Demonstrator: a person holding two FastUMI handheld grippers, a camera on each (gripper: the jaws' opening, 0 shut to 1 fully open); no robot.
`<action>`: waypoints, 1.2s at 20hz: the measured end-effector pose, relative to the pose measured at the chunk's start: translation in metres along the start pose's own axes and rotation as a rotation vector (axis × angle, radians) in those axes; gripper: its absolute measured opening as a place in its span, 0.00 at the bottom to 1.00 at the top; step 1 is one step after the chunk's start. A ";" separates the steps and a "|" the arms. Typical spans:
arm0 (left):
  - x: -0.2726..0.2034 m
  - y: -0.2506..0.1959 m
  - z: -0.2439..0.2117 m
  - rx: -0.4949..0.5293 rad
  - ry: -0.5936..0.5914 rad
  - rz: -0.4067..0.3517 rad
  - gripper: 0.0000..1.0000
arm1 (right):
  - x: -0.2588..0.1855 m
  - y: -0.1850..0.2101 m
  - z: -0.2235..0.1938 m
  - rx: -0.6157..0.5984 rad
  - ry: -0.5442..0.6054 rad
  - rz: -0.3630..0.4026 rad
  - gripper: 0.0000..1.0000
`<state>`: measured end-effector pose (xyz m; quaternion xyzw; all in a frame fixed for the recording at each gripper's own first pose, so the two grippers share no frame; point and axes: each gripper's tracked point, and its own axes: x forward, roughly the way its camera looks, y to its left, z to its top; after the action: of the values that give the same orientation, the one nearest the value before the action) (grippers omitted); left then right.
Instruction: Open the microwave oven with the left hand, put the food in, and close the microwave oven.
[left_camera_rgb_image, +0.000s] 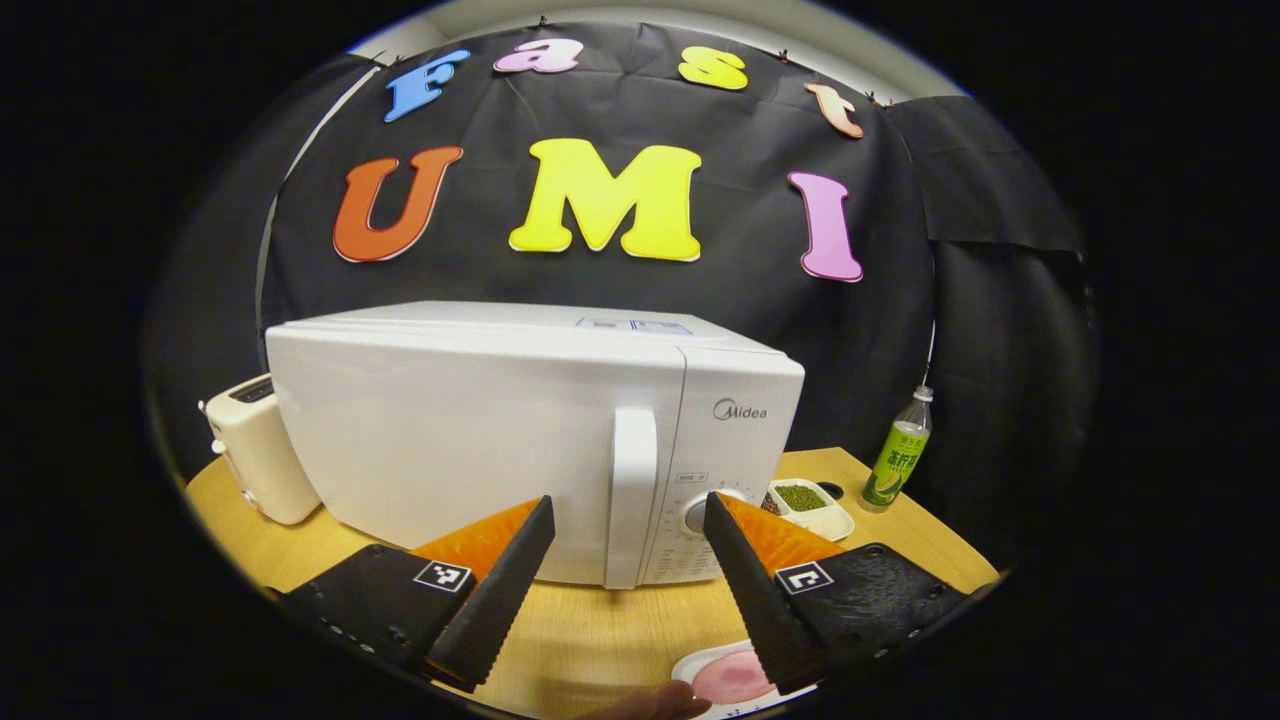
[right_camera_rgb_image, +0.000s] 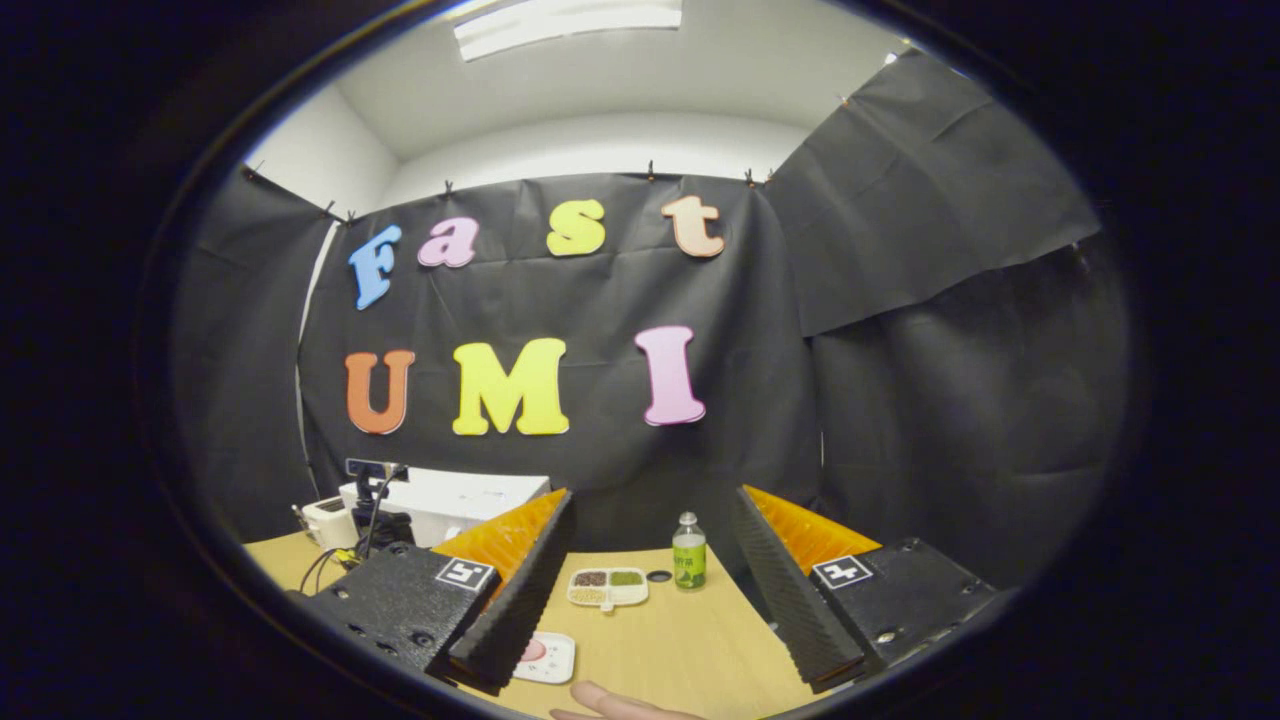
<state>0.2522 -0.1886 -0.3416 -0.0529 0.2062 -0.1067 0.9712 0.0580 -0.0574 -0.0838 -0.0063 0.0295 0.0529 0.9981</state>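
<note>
The white microwave (left_camera_rgb_image: 480, 440) stands on the wooden table (left_camera_rgb_image: 600, 630) with its door shut. Its vertical handle (left_camera_rgb_image: 632, 495) shows in the gap of my open left gripper (left_camera_rgb_image: 628, 500); neither finger presses on it. The food is a pink slice on a small white plate (left_camera_rgb_image: 735, 675), which lies on the table under the gripper's right finger. In the right gripper view the same plate (right_camera_rgb_image: 545, 655) sits low by the left finger. My right gripper (right_camera_rgb_image: 655, 495) is open and holds nothing. It is raised above the table, well back from the microwave (right_camera_rgb_image: 450, 505).
A cream toaster (left_camera_rgb_image: 262, 460) stands left of the microwave. To its right are a divided white tray of beans (left_camera_rgb_image: 812, 505) and a green-labelled bottle (left_camera_rgb_image: 900, 450). Both show again ahead of the right gripper: tray (right_camera_rgb_image: 608, 587), bottle (right_camera_rgb_image: 688, 560). A fingertip (right_camera_rgb_image: 620, 705) rests at the table's near edge.
</note>
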 end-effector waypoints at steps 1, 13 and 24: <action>0.007 -0.003 -0.004 -0.012 0.010 -0.015 0.94 | 0.002 0.001 -0.005 -0.005 0.008 0.006 1.00; 0.028 0.014 -0.003 0.075 -0.074 0.062 0.24 | 0.004 0.011 -0.026 -0.037 0.001 0.055 1.00; 0.027 0.012 -0.001 0.075 -0.079 0.034 0.10 | 0.001 -0.002 -0.040 -0.076 0.025 0.053 0.92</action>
<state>0.2778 -0.1830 -0.3545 -0.0169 0.1643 -0.0956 0.9816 0.0571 -0.0601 -0.1233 -0.0440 0.0401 0.0805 0.9950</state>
